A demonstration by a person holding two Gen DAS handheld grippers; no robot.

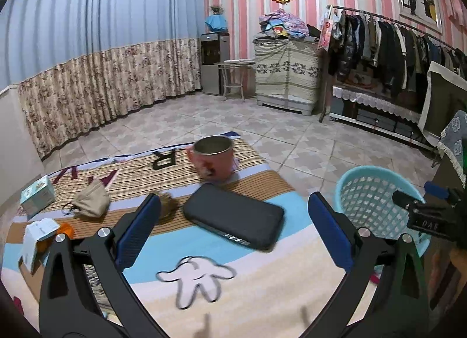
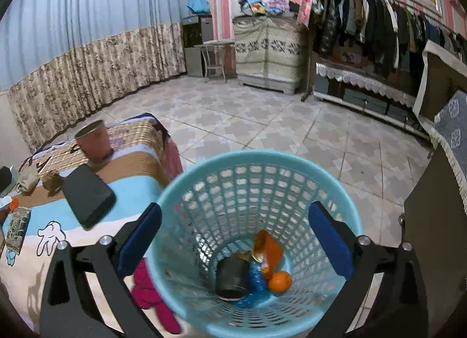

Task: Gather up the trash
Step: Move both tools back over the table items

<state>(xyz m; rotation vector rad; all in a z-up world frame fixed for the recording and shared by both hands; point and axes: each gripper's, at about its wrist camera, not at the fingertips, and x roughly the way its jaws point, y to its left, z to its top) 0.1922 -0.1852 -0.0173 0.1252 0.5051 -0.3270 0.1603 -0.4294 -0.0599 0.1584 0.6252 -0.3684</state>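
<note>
The right claw [image 2: 235,231] is held wide open and empty above the blue mesh wastebasket [image 2: 204,186], where an orange [image 2: 280,281], a dark can [image 2: 232,278] and an orange wrapper [image 2: 270,252] are seen. Beside the wastebasket, the left claw [image 1: 235,220] is spread open, empty, over the bed [image 1: 262,294].

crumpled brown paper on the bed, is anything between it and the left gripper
Nothing visible blocks it. The crumpled brown paper lies on the bedspread just beyond the left gripper, by its left finger. The dark flat case lies beside it to the right, not across the path. The jaws stand open and empty.
</note>
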